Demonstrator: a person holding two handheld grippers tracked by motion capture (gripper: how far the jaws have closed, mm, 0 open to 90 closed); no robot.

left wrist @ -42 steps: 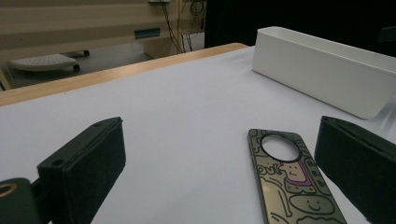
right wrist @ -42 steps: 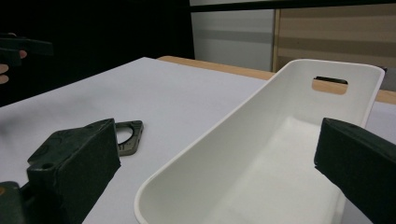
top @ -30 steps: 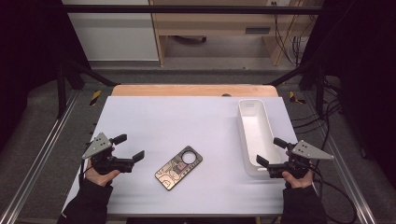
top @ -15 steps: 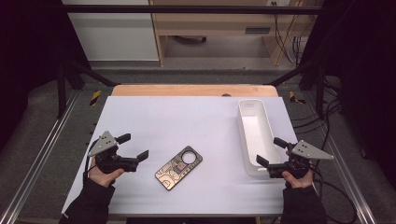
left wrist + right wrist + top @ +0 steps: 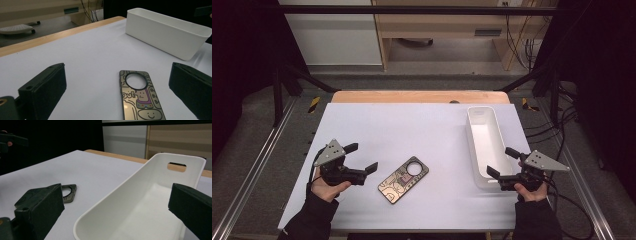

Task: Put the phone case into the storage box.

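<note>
Reaching toward the phone case [image 5: 403,179] with my left gripper [image 5: 361,161], I have its jaws spread wide and holding nothing; in the left gripper view the phone case [image 5: 140,98] lies flat on the table [image 5: 90,57] between the two black jaws, just ahead of them and not touched. Judging by this, the work is barely begun: nothing is picked up, and the grasp, the lift and the carry are all left to do.

Seen from the high view, the case sits near the middle of the table [image 5: 412,125], at about 3 o'clock from my left gripper and close to it. Its round camera cut-out points toward 1 o'clock and the cartoon-printed side faces up.

My right gripper [image 5: 503,162] rests at the near end of the white bin [image 5: 485,145], jaws wide apart and empty, one on either side of the bin's near rim as the right gripper view shows. From the case, the bin lies toward 2 o'clock, well apart from it.

The white bin [image 5: 150,202] is long and narrow, running from 6 to 12 o'clock along the right side of the table. It has a slot handle in its far wall, and as far as I can see into it, it holds nothing. I take it as the likely place for the case.
</note>
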